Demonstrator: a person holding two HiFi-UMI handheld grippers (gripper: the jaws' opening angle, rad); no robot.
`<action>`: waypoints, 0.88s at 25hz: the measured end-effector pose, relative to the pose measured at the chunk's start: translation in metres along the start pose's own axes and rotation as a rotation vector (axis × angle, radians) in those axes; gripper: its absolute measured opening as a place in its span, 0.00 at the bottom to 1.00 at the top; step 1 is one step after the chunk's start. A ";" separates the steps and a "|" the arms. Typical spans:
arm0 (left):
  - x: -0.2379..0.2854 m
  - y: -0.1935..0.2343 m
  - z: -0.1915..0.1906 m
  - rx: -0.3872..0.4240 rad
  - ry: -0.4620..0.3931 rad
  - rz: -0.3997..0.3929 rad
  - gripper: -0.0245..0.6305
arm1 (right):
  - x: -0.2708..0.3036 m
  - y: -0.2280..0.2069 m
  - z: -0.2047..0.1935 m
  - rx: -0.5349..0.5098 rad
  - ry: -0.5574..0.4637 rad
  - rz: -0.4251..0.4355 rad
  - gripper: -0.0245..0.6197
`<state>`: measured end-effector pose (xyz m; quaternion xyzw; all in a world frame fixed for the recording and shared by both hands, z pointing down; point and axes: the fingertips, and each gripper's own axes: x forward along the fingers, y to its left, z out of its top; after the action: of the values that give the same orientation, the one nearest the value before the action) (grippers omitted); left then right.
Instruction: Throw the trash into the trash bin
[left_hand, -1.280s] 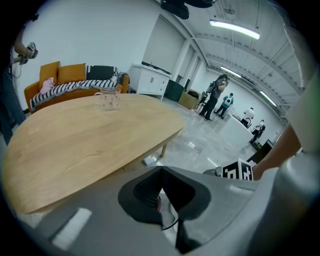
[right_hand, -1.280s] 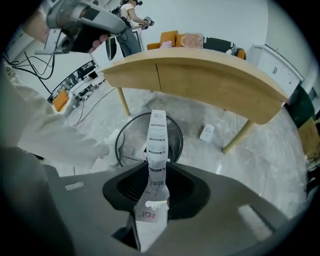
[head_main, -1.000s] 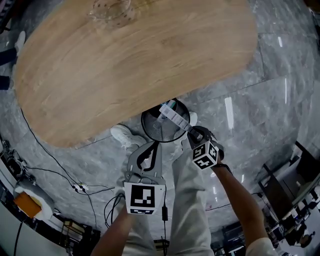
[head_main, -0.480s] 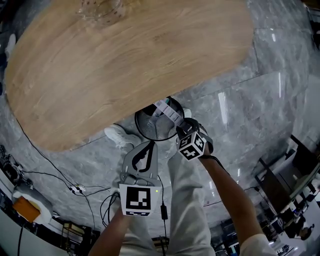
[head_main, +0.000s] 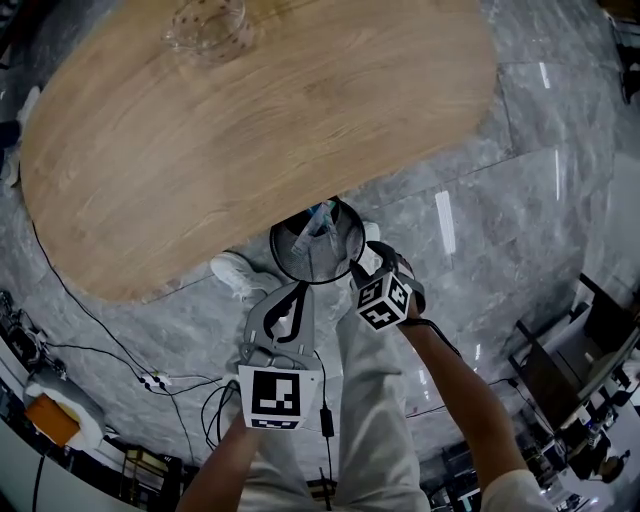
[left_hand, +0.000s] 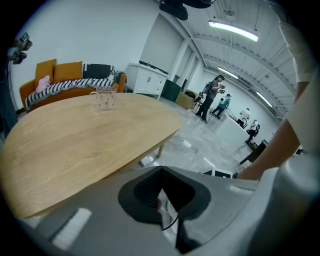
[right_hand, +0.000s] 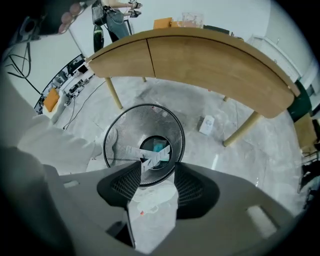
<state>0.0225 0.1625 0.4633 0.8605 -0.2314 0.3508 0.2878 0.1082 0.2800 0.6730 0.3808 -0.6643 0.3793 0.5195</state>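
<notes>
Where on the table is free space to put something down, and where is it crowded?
Nearly the whole wooden table is bare; only the glass cup stands near its far edge. The floor round the trash bin is crowded by shoes.

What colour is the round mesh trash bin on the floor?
Black; the round wire-mesh trash bin shows best in the right gripper view.
</notes>
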 end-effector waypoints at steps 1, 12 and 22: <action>-0.002 -0.002 0.003 0.005 -0.002 -0.001 0.04 | -0.007 0.001 0.003 -0.001 -0.014 0.000 0.40; -0.024 -0.025 0.044 0.060 -0.027 0.013 0.04 | -0.109 -0.003 0.044 0.100 -0.220 -0.062 0.13; -0.075 -0.056 0.102 0.070 -0.074 0.040 0.04 | -0.251 -0.016 0.097 0.261 -0.425 -0.085 0.07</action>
<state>0.0555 0.1503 0.3294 0.8777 -0.2466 0.3323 0.2417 0.1268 0.2139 0.4122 0.5436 -0.6874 0.3509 0.3300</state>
